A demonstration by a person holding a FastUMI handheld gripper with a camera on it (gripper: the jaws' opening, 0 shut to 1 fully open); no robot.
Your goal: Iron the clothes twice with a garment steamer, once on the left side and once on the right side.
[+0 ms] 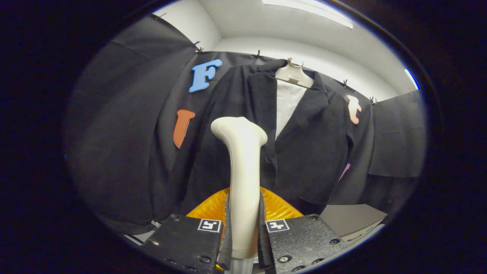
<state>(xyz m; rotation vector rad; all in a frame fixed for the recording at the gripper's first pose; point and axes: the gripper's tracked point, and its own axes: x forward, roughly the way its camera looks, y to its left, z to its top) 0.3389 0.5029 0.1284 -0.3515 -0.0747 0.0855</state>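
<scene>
Cream-white garment steamer (242,167), plain and glossy, upright at centre frame. Behind its lower stem, amber-orange ribbed base (277,207), translucent-looking, with fine radiating ridges. Black jacket (312,152), finely textured weave, across centre and right of centre. White shirt panel (287,106) between the lapels, unpatterned. Off-white hanger (293,74) at upper centre. Small black-and-white square markers (209,225) low in the frame, either side of the steamer stem. Pale grey tabletop (354,219) at lower right. White ceiling (247,19) along the top, with a brighter white light strip (308,11).
</scene>
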